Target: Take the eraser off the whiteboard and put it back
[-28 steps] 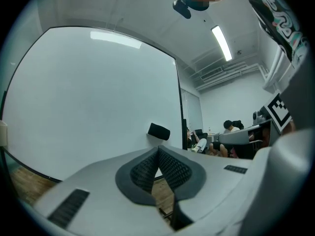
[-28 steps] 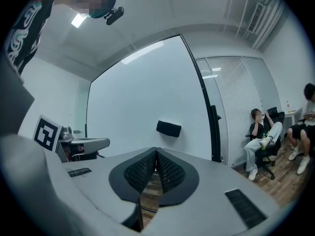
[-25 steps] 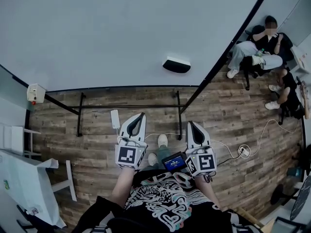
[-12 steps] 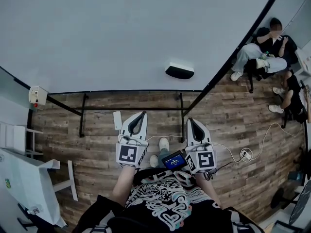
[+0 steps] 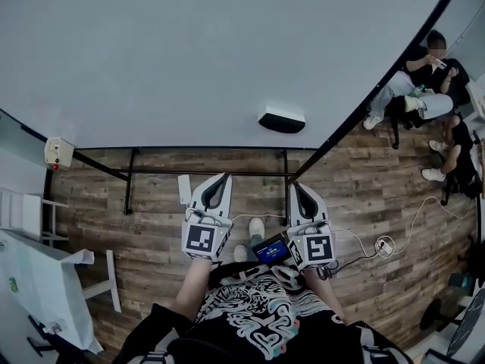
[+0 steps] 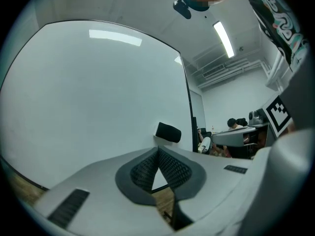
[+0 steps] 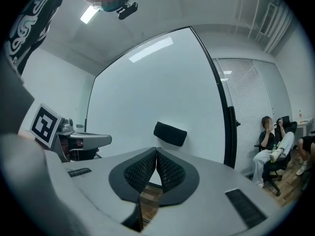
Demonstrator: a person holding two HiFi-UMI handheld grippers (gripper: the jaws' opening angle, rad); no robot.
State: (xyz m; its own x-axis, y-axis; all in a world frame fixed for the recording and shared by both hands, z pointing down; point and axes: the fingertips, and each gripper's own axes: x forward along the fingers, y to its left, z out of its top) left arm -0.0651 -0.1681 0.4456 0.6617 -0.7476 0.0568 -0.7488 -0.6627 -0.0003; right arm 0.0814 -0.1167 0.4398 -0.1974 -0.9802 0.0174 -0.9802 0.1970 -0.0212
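eraser (image 5: 281, 120): it sits stuck on the whiteboard (image 5: 151, 51), low down and toward the board's right edge, well ahead of both your tools and a little nearer the right one. it looks like a small dark block with a pale strip where it meets the board. i'd judge it light, with a stiff body and a soft wiping face, probably held on by a magnet, so expect a slight snap as it lets go and again as it goes back. take it across its narrow sides, on the hard body rather than the soft face, and pull straight off so it doesn't twist out.

your left hand-held gripper (image 5: 224, 177) has its jaws together with nothing between them. the right hand-held gripper (image 5: 295, 185) is the same, closed and empty. you'll need to spread the jaws before you reach in.

the board is smooth, glossy and blank, on a dark metal stand (image 5: 204, 172) over a wood-plank floor (image 5: 151, 218). a socket block (image 5: 381, 243) with its cable lies on the floor to your right, and people (image 5: 421, 71) sit beyond the board's right edge.
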